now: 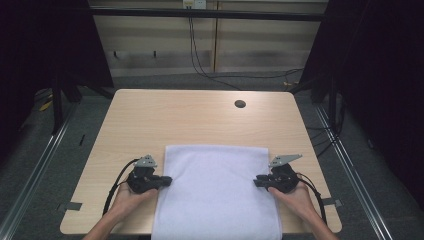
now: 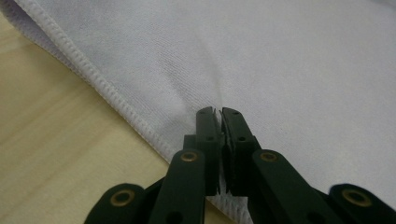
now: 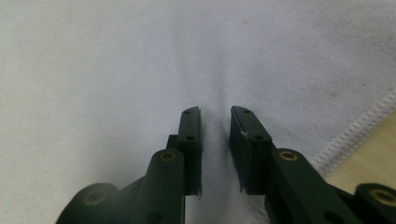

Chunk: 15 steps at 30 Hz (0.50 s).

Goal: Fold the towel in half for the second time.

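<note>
A white towel (image 1: 215, 190) lies flat on the near middle of the wooden table (image 1: 175, 115), its near end hanging over the front edge. My left gripper (image 1: 167, 181) is at the towel's left edge. In the left gripper view the towel (image 2: 280, 60) has a small fold pinched between the nearly closed jaws of the left gripper (image 2: 219, 112), just inside the stitched hem. My right gripper (image 1: 256, 182) is at the towel's right edge. The right gripper (image 3: 215, 112) has its jaws a little apart, with a raised ridge of the towel (image 3: 93, 60) squeezed between them.
A round cable hole (image 1: 240, 104) sits in the far right part of the tabletop. Bare wood (image 2: 46, 140) shows left of the hem, and a strip of wood (image 3: 369, 163) lies beyond the towel's right hem. Dark curtains and metal rails flank the table.
</note>
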Available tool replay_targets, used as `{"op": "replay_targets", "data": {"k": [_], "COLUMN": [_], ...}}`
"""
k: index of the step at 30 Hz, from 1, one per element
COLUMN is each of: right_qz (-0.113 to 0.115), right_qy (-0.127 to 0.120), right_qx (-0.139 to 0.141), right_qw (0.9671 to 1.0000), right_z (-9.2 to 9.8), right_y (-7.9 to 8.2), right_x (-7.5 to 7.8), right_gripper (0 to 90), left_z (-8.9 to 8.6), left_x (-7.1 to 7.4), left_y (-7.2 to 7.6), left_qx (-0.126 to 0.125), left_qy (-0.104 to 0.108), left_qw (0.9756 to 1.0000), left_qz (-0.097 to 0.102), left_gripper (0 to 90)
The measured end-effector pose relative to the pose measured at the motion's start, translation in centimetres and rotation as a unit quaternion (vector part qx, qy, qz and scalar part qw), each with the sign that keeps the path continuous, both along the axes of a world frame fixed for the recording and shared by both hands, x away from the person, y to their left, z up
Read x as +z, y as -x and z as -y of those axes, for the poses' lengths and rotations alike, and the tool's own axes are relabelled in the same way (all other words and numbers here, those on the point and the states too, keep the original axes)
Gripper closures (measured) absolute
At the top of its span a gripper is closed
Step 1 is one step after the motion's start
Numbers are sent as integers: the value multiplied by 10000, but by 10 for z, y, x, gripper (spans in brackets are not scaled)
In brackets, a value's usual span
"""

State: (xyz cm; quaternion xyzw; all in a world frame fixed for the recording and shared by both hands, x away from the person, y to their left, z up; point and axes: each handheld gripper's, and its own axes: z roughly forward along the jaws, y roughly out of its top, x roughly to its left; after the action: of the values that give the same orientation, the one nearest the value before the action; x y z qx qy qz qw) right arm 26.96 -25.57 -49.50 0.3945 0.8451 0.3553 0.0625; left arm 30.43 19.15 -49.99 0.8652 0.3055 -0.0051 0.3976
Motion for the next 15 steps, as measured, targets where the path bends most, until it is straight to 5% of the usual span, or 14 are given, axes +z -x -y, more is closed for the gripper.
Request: {"op": "replay_targets", "data": {"k": [12,15], "right_qz": [-230,6], "right_qy": [-153,-137], "right_qx": [294,196], "right_qw": [9992,9997], "right_z": [1,5], "right_y": [34,28], "right_x": [4,8], "right_gripper": [628,607], "left_z": [-12,-15], "left_x": [6,12], "left_y": [49,42], "left_qx": [-419,-410], "left_qy": [-52,82], "left_qw": [9983,9989], "left_qz": [-390,-223], "left_gripper": [801,761]}}
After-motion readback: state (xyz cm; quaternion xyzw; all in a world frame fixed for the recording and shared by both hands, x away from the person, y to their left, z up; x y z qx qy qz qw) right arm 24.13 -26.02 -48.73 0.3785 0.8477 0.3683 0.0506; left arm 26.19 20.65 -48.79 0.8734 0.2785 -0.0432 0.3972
